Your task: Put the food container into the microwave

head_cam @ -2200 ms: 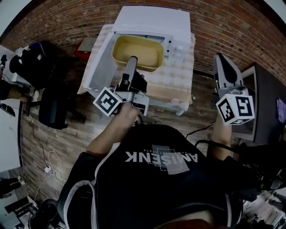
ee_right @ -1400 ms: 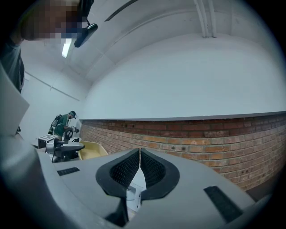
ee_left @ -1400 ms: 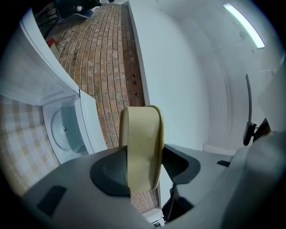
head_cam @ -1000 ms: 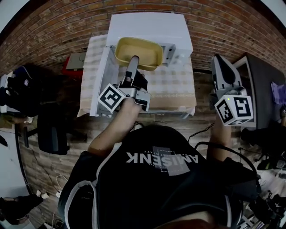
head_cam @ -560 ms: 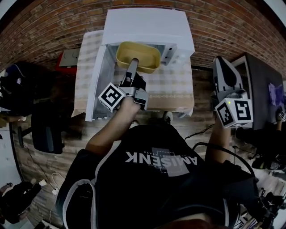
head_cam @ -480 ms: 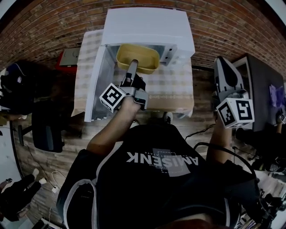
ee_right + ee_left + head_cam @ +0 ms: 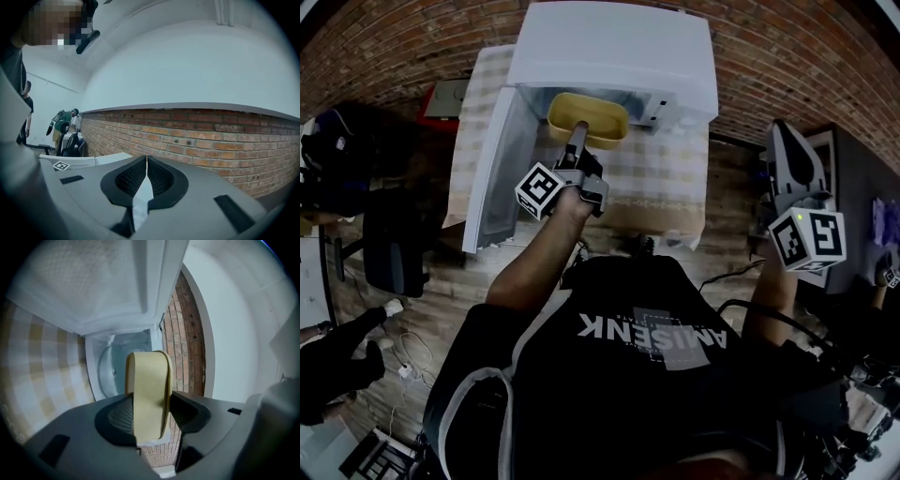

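Note:
The yellow food container point(image 7: 589, 120) hangs half inside the open white microwave point(image 7: 614, 52), its far end under the oven's top. My left gripper point(image 7: 580, 131) is shut on the container's near rim; in the left gripper view the yellow rim point(image 7: 148, 390) stands pinched between the jaws, with the glass turntable point(image 7: 108, 371) beyond it. My right gripper point(image 7: 789, 159) is held off to the right, away from the microwave, and its jaws are shut with nothing between them point(image 7: 146, 164).
The microwave door point(image 7: 492, 169) swings open to the left. The oven stands on a checked cloth over a small table point(image 7: 670, 183). A brick wall point(image 7: 787, 66) lies behind. A dark chair point(image 7: 389, 248) is at left, a dark desk point(image 7: 867, 187) at right.
The left gripper has carried the container forward, from in front of the oven's opening to partly inside it. The right gripper has stayed at the right side, shut.

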The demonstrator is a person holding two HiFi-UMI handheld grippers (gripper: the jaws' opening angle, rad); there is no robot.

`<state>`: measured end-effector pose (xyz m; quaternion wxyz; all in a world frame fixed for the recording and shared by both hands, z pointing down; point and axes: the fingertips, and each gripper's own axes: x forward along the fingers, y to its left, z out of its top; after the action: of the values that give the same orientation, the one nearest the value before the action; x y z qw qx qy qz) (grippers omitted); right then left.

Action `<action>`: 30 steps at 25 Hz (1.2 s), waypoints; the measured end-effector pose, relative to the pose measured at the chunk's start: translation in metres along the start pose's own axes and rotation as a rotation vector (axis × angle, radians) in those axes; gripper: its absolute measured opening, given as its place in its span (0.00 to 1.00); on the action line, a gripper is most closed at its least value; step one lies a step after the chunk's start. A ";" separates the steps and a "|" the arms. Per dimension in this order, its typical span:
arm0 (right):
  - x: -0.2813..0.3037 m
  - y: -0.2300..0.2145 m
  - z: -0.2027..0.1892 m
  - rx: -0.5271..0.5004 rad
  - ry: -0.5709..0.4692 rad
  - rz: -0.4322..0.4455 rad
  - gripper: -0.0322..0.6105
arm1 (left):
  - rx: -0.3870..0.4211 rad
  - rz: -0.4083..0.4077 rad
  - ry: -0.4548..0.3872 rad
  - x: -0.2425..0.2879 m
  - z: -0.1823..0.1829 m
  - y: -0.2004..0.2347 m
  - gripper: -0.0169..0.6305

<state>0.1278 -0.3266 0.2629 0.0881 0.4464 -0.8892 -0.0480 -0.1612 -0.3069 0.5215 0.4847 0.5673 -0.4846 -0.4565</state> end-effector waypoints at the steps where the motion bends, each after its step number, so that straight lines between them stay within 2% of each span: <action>1: 0.000 0.000 -0.002 -0.006 0.010 0.005 0.12 | -0.006 0.006 -0.004 0.005 0.000 0.008 0.38; 6: -0.002 -0.009 -0.007 -0.039 0.030 0.006 0.12 | 0.002 0.038 -0.025 0.025 0.003 0.042 0.38; 12: -0.004 -0.022 -0.017 -0.048 0.054 -0.006 0.12 | -0.024 0.062 -0.045 0.047 0.005 0.076 0.38; 18: -0.003 -0.019 -0.023 -0.063 0.075 0.011 0.12 | -0.037 0.087 -0.068 0.064 0.011 0.095 0.38; 27: 0.000 -0.022 -0.029 -0.057 0.089 0.004 0.12 | -0.056 0.080 -0.075 0.094 0.016 0.104 0.38; 30: -0.001 -0.026 -0.030 -0.053 0.091 -0.009 0.12 | -0.051 0.114 -0.084 0.100 0.018 0.113 0.38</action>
<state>0.1550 -0.3422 0.2883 0.1401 0.4497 -0.8806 -0.0516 -0.1795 -0.4149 0.6269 0.5037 0.5065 -0.5241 -0.4637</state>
